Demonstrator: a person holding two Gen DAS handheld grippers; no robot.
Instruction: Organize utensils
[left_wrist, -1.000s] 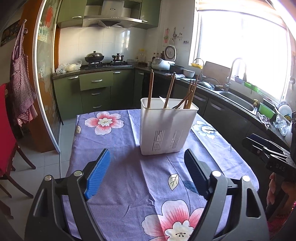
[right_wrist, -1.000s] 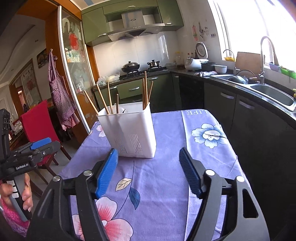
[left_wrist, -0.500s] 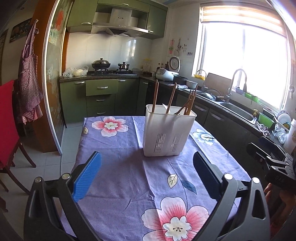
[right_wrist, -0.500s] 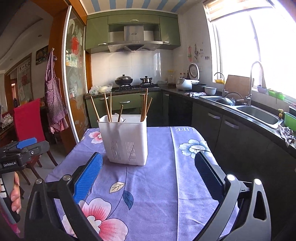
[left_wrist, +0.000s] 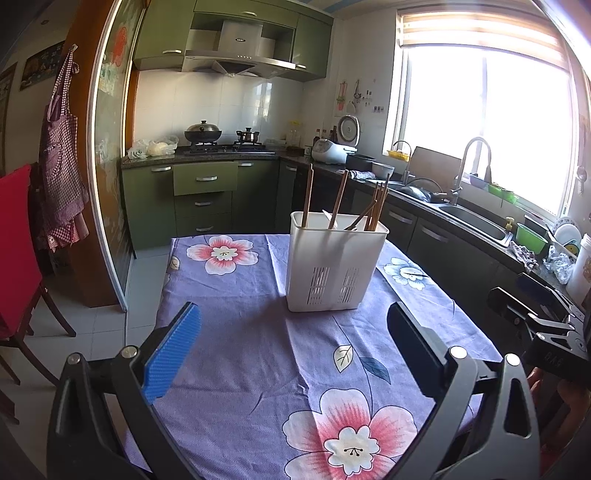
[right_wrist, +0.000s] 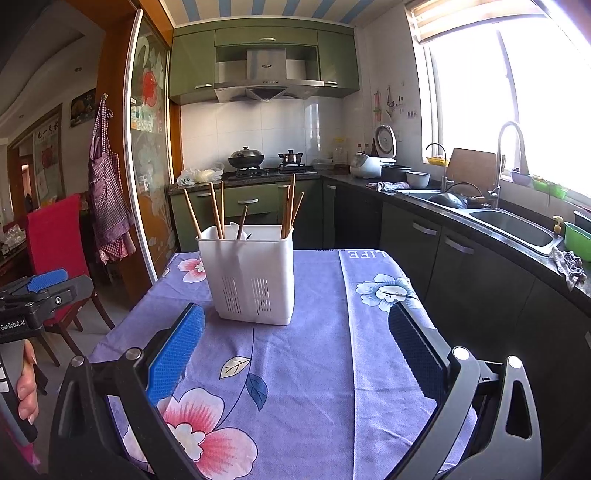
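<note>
Chopsticks (left_wrist: 338, 199) stand near-upright, tips leaning outward, in the white holder (left_wrist: 330, 266). Your left gripper (left_wrist: 291, 347) and right gripper (right_wrist: 295, 347) hover short of the holder, jaws wide apart, holding nothing.

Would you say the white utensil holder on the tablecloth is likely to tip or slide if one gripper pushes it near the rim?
The white utensil holder stands tall on a narrow base, so tipping seems likely. Its thin slotted plastic suggests it is light. The tablecloth may bunch rather than let it slide. The chopsticks lean loosely and would probably shift.
</note>
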